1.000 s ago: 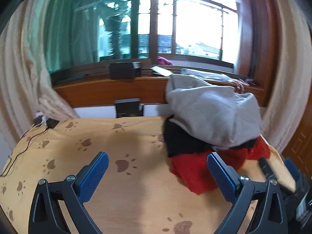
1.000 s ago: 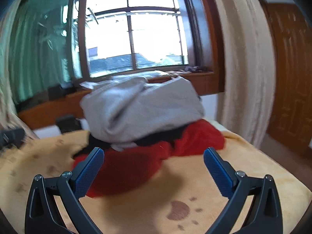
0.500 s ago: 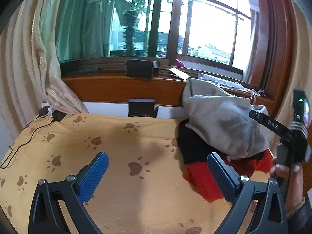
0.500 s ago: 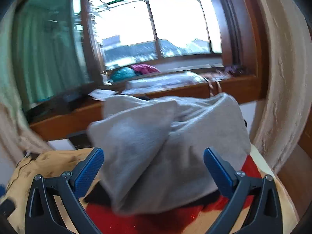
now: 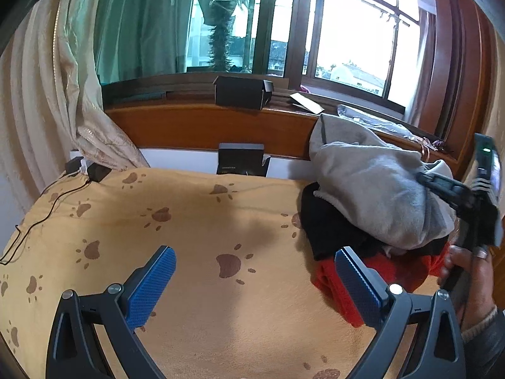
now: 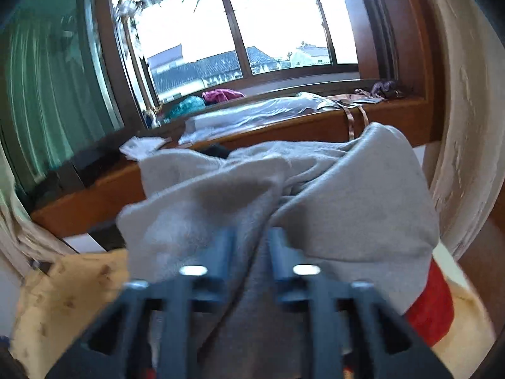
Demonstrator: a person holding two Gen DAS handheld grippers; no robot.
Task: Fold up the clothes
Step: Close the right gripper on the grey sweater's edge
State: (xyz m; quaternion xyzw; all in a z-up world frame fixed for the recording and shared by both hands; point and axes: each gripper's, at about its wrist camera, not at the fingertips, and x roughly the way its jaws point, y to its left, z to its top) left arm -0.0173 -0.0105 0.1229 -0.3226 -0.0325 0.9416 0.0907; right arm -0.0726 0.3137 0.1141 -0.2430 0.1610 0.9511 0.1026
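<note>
Under both claws spreads the big yellow blanket point(image 5: 195, 221), printed all over with brown paw marks and lying fairly flat. Ahead of the left claw point(image 5: 255, 279) and off to its right sits the clothes pile: a grey fleece garment point(image 5: 372, 189) heaped on top, soft and fuzzy, bunched in thick rolls, with a dark strip at its upper edge. Below it a black garment point(image 5: 325, 224) pokes out, crumpled, and under that a red garment point(image 5: 334, 284) spills toward the left claw's right finger, its ribbed edge just beside the blue pad. The left claw hangs above bare blanket, jaws spread wide, nothing between them.

Over to the right claw point(image 6: 249, 246): its fingers are drawn close together with a fold of the grey fleece pinched between them, so it's gripping that garment from the near side. The picture is blurred here. Grey cloth fills the space straight ahead of this claw, folds converging at the fingers, and a red bulge shows low to its right.

In the left wrist view, a hand point(image 5: 470, 274) at the far right holds that claw's handle.

Beyond the pile, a wooden sill point(image 5: 205, 123) carries a black box point(image 5: 241, 91).
</note>
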